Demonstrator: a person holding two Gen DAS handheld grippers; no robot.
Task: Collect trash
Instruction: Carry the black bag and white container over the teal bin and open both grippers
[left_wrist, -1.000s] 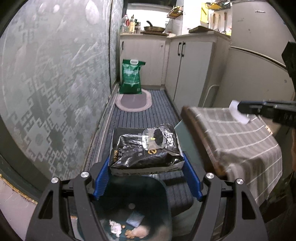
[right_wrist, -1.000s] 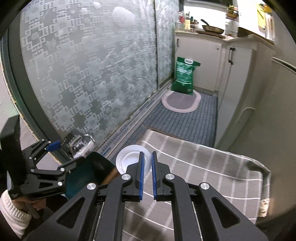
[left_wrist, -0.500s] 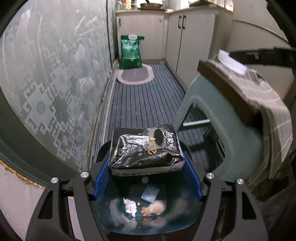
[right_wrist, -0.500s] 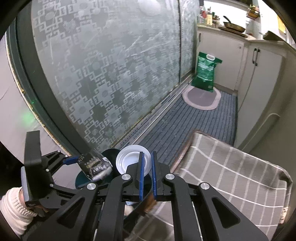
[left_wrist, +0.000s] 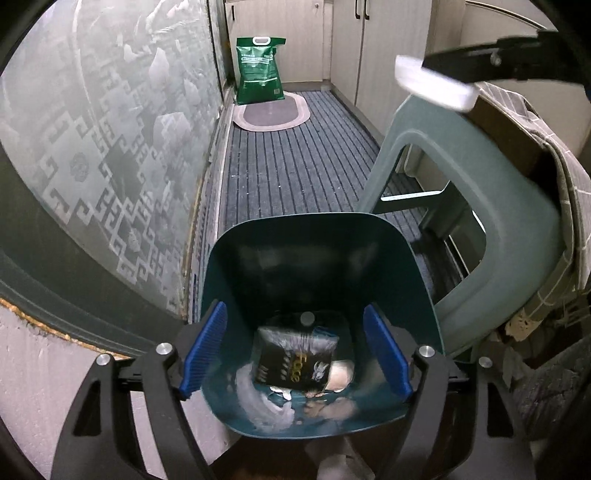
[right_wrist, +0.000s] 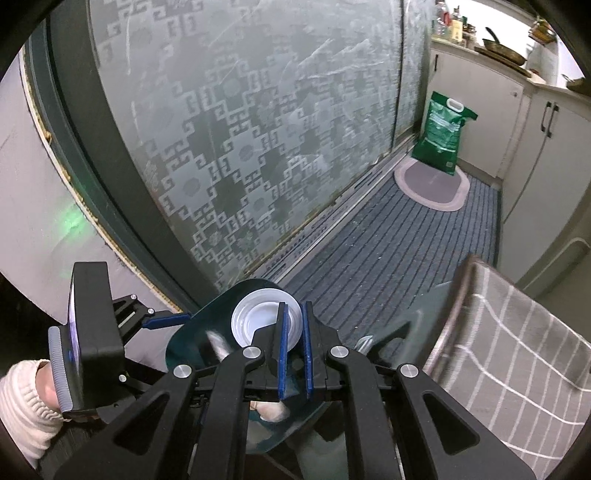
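A dark teal trash bin (left_wrist: 258, 258) stands on the floor below my left gripper (left_wrist: 295, 350), which is open and empty just above its rim. A black snack packet (left_wrist: 295, 362) lies inside the bin among tissue and scraps. My right gripper (right_wrist: 293, 332) is shut on the rim of a white plastic lid (right_wrist: 255, 317) and holds it above the bin (right_wrist: 207, 317). The lid also shows in the left wrist view (left_wrist: 432, 83), up at the right. The left gripper shows in the right wrist view (right_wrist: 162, 321) at the lower left.
A grey-green plastic stool (left_wrist: 461, 221) with a checked cloth (right_wrist: 517, 350) stands right of the bin. A frosted patterned glass door (left_wrist: 110, 129) runs along the left. A green sack (left_wrist: 260, 70) and an oval mat (left_wrist: 271, 116) lie down the striped floor, by white cabinets (right_wrist: 535, 147).
My left gripper has opened and the black packet has dropped into the bin. My right gripper has carried the white lid left, from over the stool to above the bin.
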